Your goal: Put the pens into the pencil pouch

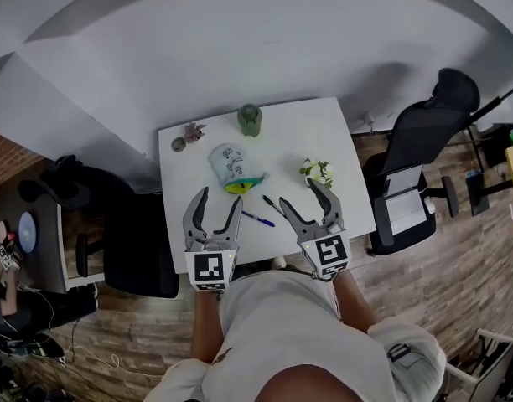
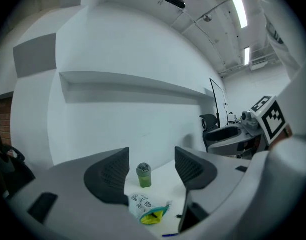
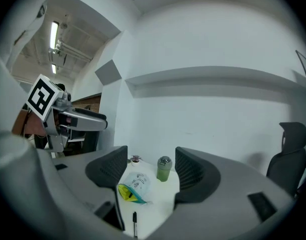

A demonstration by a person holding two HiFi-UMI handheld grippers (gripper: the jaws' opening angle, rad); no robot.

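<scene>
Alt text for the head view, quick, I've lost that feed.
From above, the left gripper and right gripper, both open and empty, hover at the near edge of a white table. Between them lie a blue pen and a black pen; beyond sits the pencil pouch, yellow-lined mouth toward them, a green bottle behind it.

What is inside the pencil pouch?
The pouch shows only yellow lining at its open mouth; its cloth hides the rest. The blue pen and black pen lie outside it.
</scene>
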